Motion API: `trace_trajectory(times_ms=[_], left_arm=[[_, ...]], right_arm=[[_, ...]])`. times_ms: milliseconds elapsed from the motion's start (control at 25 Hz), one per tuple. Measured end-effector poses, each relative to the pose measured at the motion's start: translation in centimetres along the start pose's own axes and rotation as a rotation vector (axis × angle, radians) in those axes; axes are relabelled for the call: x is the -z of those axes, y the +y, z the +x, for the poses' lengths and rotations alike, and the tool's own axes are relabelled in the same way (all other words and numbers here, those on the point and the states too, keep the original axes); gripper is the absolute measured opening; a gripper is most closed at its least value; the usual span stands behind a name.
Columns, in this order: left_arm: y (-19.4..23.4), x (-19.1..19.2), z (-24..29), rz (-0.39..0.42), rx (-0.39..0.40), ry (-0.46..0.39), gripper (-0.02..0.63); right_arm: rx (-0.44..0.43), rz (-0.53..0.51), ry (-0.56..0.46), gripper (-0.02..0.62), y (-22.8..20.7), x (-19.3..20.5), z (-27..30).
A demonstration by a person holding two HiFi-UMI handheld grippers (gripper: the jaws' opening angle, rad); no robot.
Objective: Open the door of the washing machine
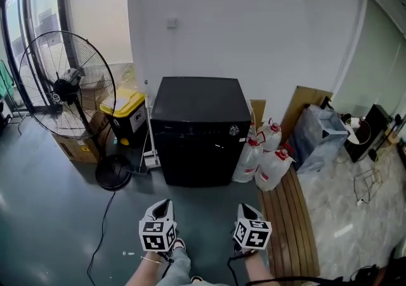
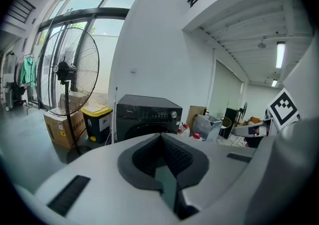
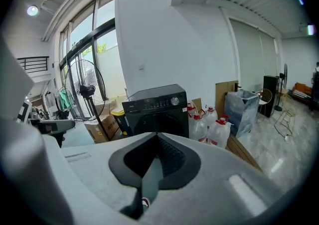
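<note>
Our left claw (image 1: 161, 206) and right claw (image 1: 245, 209) are both pressed together and empty, well apart from the washer (image 1: 200, 132) by the wall, door shut. We judge this the approach; next we must reach the door's edge.

The washing machine (image 1: 200, 132) has a dark, smooth casing with a soft sheen, and it stands on a glossy grey floor (image 1: 57, 215). Beside it are bare wooden slats (image 1: 295, 227), translucent plastic jugs (image 1: 273, 167), a wire-metal fan (image 1: 66, 85) and a matt cardboard box (image 1: 76, 148).
</note>
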State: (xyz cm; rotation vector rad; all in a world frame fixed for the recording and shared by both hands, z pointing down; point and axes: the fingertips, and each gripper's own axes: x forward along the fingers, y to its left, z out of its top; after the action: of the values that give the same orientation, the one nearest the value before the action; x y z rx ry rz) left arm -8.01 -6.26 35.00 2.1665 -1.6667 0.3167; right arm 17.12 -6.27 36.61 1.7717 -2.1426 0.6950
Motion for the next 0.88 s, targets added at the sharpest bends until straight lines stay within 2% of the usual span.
trace_trajectory(times_ms=[520,880], left_arm=[[6.6,-6.7,9.5,0.002,0.028,-0.022,0.003],[12.1,-9.5,15.3,-0.012,0.032,-0.007,0.003]], right_arm=[[0.017,-0.02,-0.024,0.005,2.8,-7.6,9.9],[0.022,-0.074,-0.014,0.005,6.0,-11.9,16.9]])
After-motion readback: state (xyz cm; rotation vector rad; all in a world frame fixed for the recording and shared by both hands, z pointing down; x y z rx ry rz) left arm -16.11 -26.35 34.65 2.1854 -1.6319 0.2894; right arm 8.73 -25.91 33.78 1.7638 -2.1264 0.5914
